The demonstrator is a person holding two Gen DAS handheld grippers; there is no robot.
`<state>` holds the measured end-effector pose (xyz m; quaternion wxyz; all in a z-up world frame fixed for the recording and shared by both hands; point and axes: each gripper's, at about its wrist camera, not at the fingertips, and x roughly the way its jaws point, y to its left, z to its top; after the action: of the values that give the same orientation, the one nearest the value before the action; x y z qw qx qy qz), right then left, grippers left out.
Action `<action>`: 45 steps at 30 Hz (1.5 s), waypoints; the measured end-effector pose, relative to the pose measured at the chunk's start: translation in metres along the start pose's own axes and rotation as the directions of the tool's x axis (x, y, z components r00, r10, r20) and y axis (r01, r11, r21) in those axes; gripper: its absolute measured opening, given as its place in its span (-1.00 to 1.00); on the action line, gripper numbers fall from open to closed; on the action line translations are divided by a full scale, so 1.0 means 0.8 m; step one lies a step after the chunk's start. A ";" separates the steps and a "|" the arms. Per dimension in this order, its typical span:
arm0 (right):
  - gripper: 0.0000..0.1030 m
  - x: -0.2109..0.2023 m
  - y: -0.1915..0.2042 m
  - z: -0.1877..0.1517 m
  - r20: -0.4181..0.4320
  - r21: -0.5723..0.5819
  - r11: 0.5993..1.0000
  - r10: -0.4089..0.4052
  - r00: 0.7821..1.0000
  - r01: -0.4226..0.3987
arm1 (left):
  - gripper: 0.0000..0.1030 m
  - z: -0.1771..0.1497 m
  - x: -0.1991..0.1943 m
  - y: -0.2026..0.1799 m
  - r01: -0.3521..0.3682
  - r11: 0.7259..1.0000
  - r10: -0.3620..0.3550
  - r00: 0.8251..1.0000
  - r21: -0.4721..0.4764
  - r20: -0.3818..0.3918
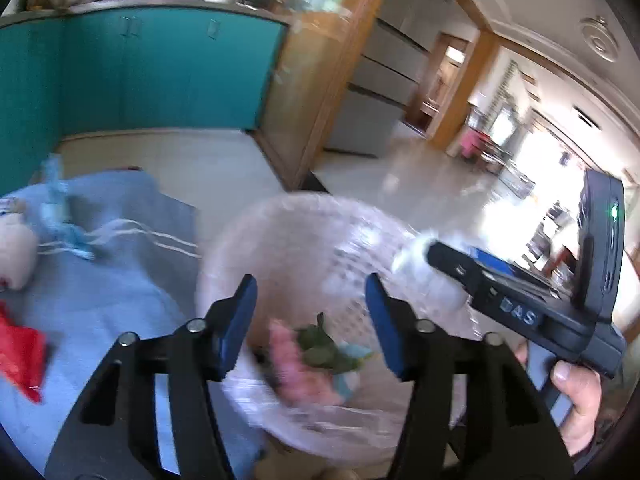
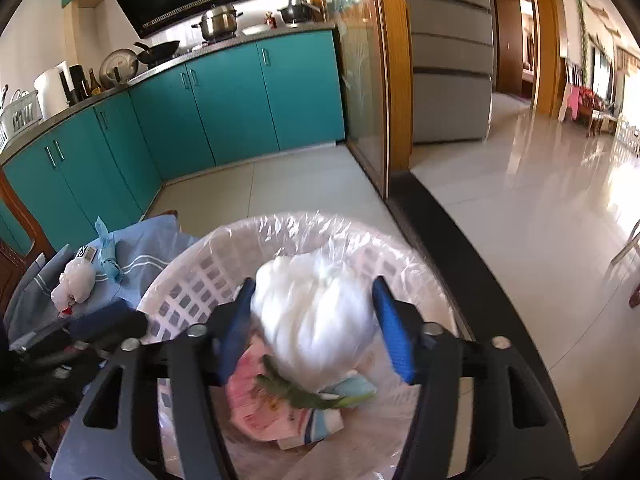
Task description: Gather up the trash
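Red wrapper (image 1: 20, 354) and white wad (image 1: 14, 254) are being left on the blue cloth (image 1: 120, 280). Left gripper (image 1: 312, 320) is being held with jaws apart, empty, over the lined basket (image 1: 256, 232). White bag (image 2: 316, 312) is being seen between the parted fingers of the right gripper (image 2: 314, 328) above the basket; grip cannot be told.

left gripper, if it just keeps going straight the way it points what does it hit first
Probably the trash in the lined basket: the open left gripper points down at the pink wrapper and green leaf at its bottom. Motion blur makes depth unclear.

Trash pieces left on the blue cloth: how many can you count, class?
3: a white bundle at the cloth's left edge, a crumpled blue wrapper beside it, and a red wrapper nearer the camera. More may lie out of frame.
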<state>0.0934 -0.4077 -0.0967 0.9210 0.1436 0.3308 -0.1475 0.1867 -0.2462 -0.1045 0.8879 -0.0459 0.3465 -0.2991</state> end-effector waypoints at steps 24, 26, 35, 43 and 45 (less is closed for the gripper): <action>0.61 0.093 0.281 0.041 -0.133 -0.177 0.911 0.354 0.926 -0.373 | 0.45 -0.028 -0.039 0.295 -0.520 0.807 0.421 0.839 -0.280 -0.343; 0.61 0.121 0.319 0.037 -0.174 -0.226 0.892 0.358 0.917 -0.391 | 0.34 -0.032 -0.050 0.305 -0.513 0.808 0.413 0.844 -0.290 -0.343; 0.56 0.226 0.391 0.016 -0.257 -0.292 0.900 0.253 0.933 -0.324 | 0.29 -0.044 -0.095 0.343 -0.567 0.779 0.458 0.806 -0.269 -0.375; -0.53 0.225 0.394 -0.004 -0.354 -0.274 0.870 0.304 0.884 -0.409 | 0.37 -0.041 -0.101 0.337 -0.582 0.784 0.496 0.796 -0.215 -0.347; -0.53 0.212 0.390 -0.007 -0.360 -0.265 0.867 0.318 0.877 -0.423 | 0.37 -0.040 -0.099 0.332 -0.576 0.789 0.489 0.800 -0.214 -0.348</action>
<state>0.3295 -0.1497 -0.1593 0.8805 0.0674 0.4546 0.1164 0.2526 0.0195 -0.1591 0.8608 -0.0418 0.5068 0.0207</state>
